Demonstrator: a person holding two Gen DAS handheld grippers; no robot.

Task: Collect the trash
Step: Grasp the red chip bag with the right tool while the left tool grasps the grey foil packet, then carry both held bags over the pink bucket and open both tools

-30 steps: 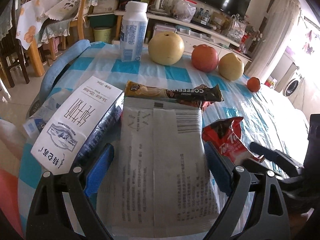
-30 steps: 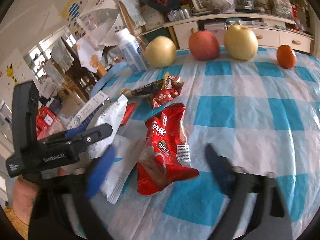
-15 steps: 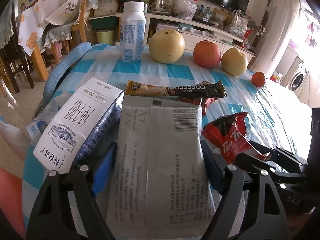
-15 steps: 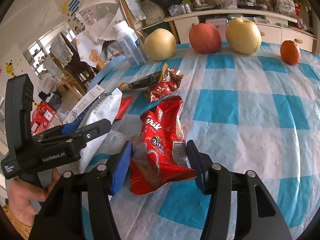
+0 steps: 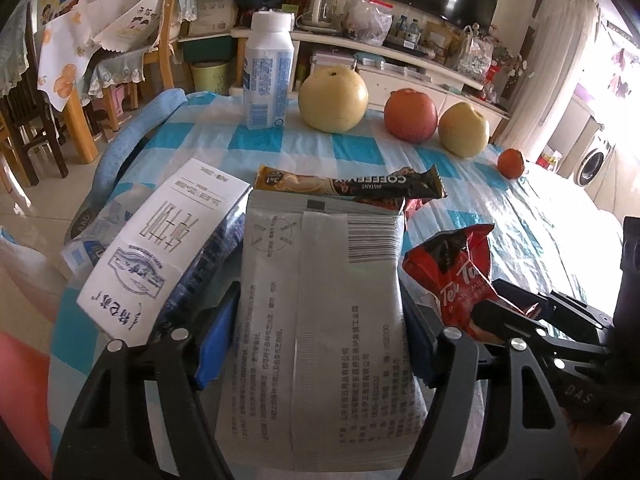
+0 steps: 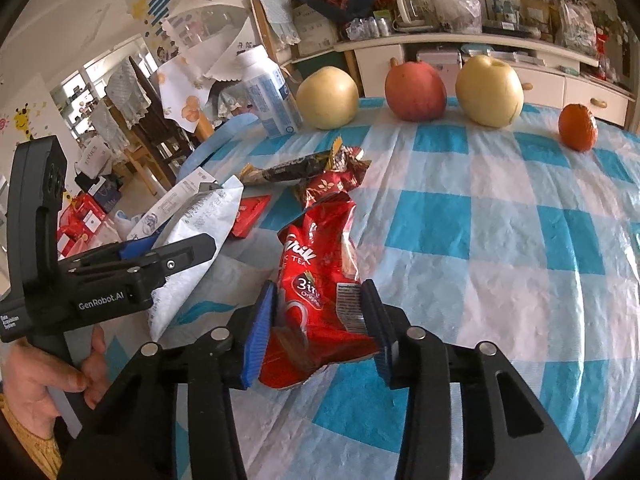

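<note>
Both jaws are closing, the left gripper (image 5: 316, 344) around the white bag (image 5: 320, 320) and the right gripper (image 6: 320, 328) around the red bag (image 6: 320, 280) on the bench (image 6: 500, 240), and the thin, slippery bags could crumple and slide out.

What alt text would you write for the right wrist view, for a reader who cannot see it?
The right gripper is closing its blue pads on a crumpled red milk-tea packet lying on a blue-and-white checked tablecloth. To the left, the left gripper closes on a white pouch. A bottle, three large fruits and a small orange stand behind.
</note>
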